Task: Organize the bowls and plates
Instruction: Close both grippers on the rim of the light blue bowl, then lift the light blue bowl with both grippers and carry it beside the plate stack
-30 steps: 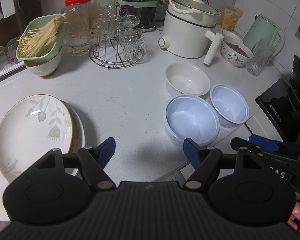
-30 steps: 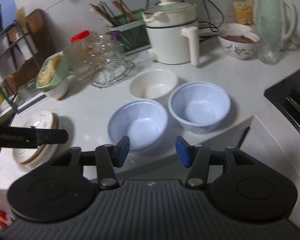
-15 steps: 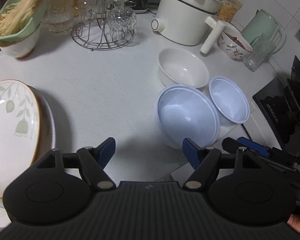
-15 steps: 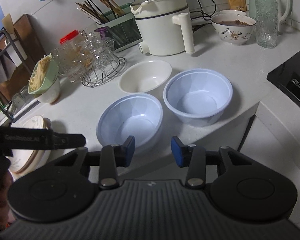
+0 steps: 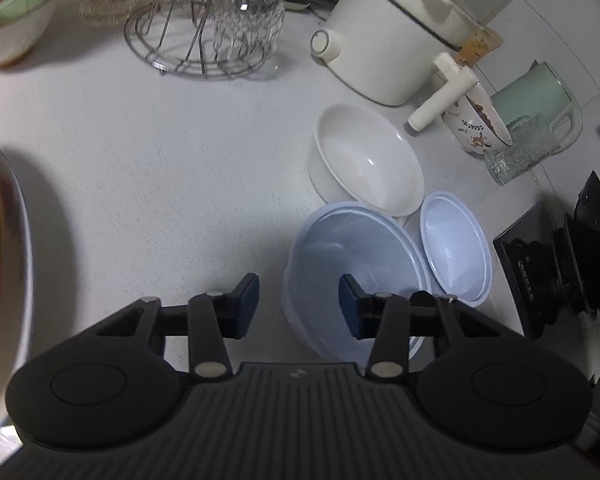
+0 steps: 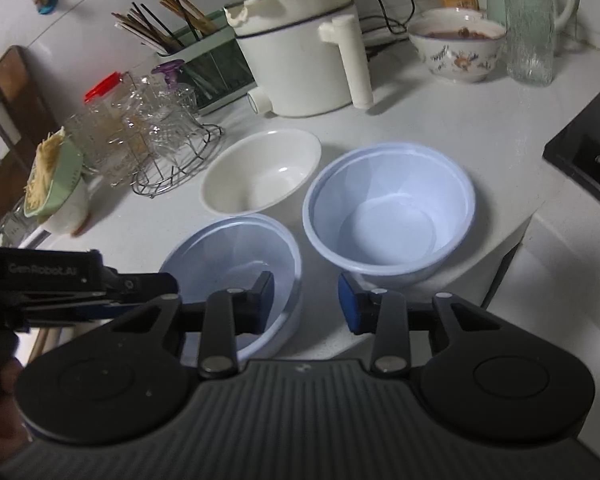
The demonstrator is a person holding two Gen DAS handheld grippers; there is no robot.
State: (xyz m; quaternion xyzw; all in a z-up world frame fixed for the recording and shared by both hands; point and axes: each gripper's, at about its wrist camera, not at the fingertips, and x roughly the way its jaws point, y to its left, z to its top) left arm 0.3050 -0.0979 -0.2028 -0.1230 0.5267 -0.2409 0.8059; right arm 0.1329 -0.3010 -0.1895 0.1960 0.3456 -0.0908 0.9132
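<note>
Now both claws tilt downward: the left gripper (image 5: 299,305), closing, straddles the near rim of the blue bowl (image 5: 352,256) at lower centre; the right gripper (image 6: 306,300) closes beside it, holding nothing.

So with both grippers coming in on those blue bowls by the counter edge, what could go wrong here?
1. The near blue bowl sits at the counter edge; a nudge could tip it off.
2. The left gripper straddles its rim, jaws closing; thin plastic may flex and slip.
3. The right gripper closes alongside; the two could collide.
</note>
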